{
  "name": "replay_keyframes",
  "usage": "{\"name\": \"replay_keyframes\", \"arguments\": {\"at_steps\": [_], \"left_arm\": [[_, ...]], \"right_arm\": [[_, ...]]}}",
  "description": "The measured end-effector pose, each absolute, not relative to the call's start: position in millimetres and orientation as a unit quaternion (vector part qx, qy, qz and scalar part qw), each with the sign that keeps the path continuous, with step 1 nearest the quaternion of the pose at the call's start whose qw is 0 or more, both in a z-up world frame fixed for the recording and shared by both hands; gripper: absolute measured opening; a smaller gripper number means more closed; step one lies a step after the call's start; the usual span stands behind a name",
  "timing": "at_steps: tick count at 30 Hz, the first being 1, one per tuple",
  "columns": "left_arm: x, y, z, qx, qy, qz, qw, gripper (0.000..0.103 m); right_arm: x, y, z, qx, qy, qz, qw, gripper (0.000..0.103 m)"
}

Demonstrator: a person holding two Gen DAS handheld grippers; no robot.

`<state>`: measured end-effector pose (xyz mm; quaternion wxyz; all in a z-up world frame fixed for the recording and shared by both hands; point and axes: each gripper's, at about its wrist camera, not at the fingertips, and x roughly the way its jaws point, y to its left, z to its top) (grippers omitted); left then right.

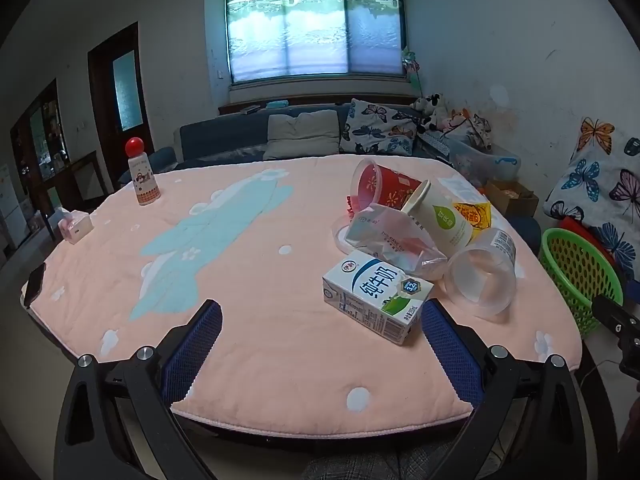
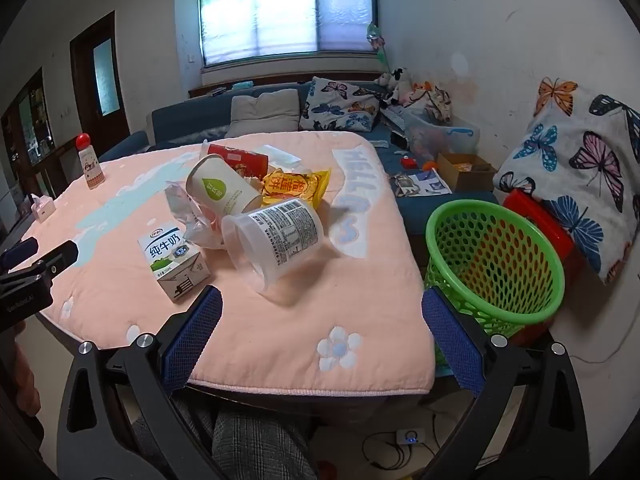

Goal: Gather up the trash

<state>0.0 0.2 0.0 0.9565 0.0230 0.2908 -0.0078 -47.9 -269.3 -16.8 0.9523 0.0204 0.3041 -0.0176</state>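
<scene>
A heap of trash lies on the pink table cover [image 1: 260, 320]: a milk carton [image 1: 374, 296] [image 2: 172, 258], a clear plastic tub [image 1: 482, 280] [image 2: 276, 240] on its side, a white paper cup [image 1: 438, 216] [image 2: 224, 190], a red cup [image 1: 382, 190] [image 2: 240, 160], a yellow wrapper [image 2: 298, 186] and a crumpled clear bag [image 1: 390, 242]. A green mesh basket [image 2: 494, 258] [image 1: 578, 270] stands on the floor right of the table. My left gripper [image 1: 320, 320] is open and empty, near the carton. My right gripper [image 2: 322, 312] is open and empty, above the table's near edge.
A red-capped bottle [image 1: 140, 172] and a small pink box [image 1: 76, 228] stand at the table's left. A dark phone [image 1: 34, 282] lies at the left edge. A sofa with cushions [image 1: 304, 134] is behind the table. A red stool [image 2: 538, 220] stands behind the basket.
</scene>
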Motion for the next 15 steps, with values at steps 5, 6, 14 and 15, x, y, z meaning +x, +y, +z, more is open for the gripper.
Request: {"name": "replay_keyframes", "arguments": {"at_steps": [5,6,14,15], "left_arm": [[-1.4,-2.0,1.2,0.032,0.286,-0.008,0.958,0.097],[-1.9,-2.7,1.5,0.032,0.286,-0.008,0.958,0.097],[-0.6,-2.1,2.6,0.030,0.289,-0.007,0.957,0.097],[-0.7,-2.4,3.1,0.030,0.289,-0.007,0.957,0.097]], "right_arm": [[-48.3,-268.5,-17.4,0.017,0.305,-0.019,0.952,0.099],[-48.3,-268.5,-17.5,0.018,0.305,-0.019,0.952,0.099],[-49.5,-267.9,-17.1,0.019,0.304,-0.018,0.952,0.099],[-49.5,-268.0,-17.0,0.019,0.304,-0.018,0.952,0.099]]}}
